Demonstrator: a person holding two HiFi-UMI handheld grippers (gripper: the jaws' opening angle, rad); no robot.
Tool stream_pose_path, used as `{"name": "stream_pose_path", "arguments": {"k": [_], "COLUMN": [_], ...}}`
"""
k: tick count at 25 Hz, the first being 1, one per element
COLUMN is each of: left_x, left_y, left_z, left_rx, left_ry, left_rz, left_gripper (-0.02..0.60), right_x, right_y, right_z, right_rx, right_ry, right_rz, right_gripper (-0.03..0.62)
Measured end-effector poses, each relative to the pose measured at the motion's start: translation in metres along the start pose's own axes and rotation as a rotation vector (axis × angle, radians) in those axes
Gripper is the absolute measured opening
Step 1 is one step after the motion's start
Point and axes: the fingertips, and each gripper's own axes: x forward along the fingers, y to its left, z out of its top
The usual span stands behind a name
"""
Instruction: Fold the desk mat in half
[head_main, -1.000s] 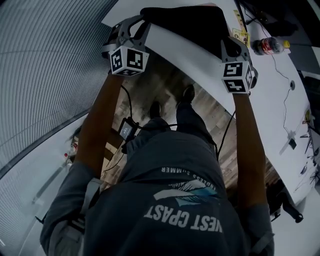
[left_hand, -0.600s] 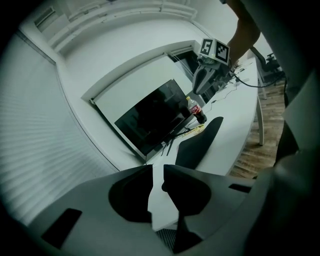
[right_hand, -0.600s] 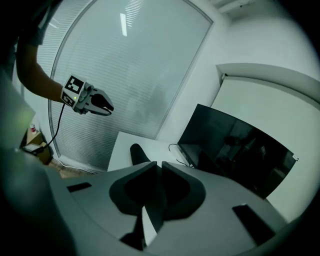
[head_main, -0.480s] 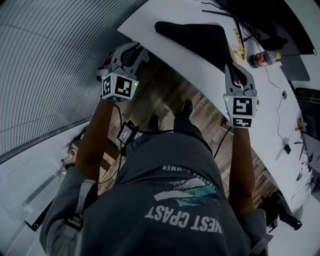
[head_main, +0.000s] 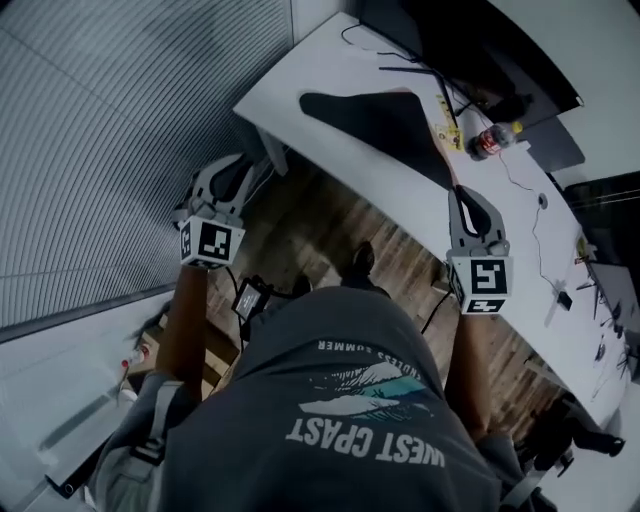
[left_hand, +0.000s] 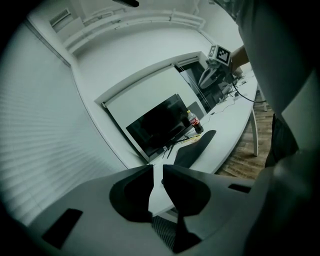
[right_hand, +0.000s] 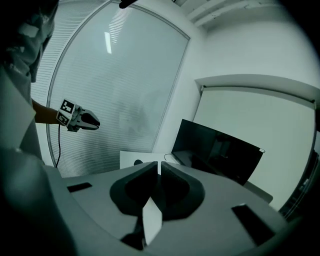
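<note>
The black desk mat (head_main: 385, 120) lies on the white desk (head_main: 520, 230), narrowing toward its right end; in the left gripper view the mat (left_hand: 196, 146) is beyond the jaws. My left gripper (head_main: 240, 170) hangs over the wooden floor, well clear of the desk's left corner. Its jaws (left_hand: 158, 170) have just been closing, down to a thin slit with nothing in it. My right gripper (head_main: 463, 192) is held above the desk's front edge, apart from the mat. Its jaws (right_hand: 159, 165) are shut and empty.
A dark monitor (head_main: 470, 40) stands at the back of the desk, with a cola bottle (head_main: 490, 140) and yellow papers (head_main: 447, 125) by the mat's right end. Cables and small items trail along the desk to the right. A ribbed wall (head_main: 120, 130) curves on the left.
Both grippers have drawn back from the desk toward the person and risen. They were at the mat's near edge a second ago and are now clear of it. The mat stays on the desk.
</note>
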Motion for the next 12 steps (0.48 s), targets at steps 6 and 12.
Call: {"name": "stream_pose_path", "arguments": {"k": [6, 12], "left_x": [-0.024, -0.041], "left_y": [-0.016, -0.023], "left_z": [0.019, 0.043], "left_rx": [-0.091, -0.272], "left_ry": [-0.062, -0.194], "left_rz": [-0.096, -0.165], "left_gripper": [0.067, 0.067], "right_x": [-0.04, -0.079], "right_y": [0.004, 0.015], "right_z": [0.021, 0.021], "right_rx": [0.051, 0.111], "right_ry": [-0.058, -0.08], "right_rz": [-0.028, -0.041], "right_gripper": [0.043, 0.041]}}
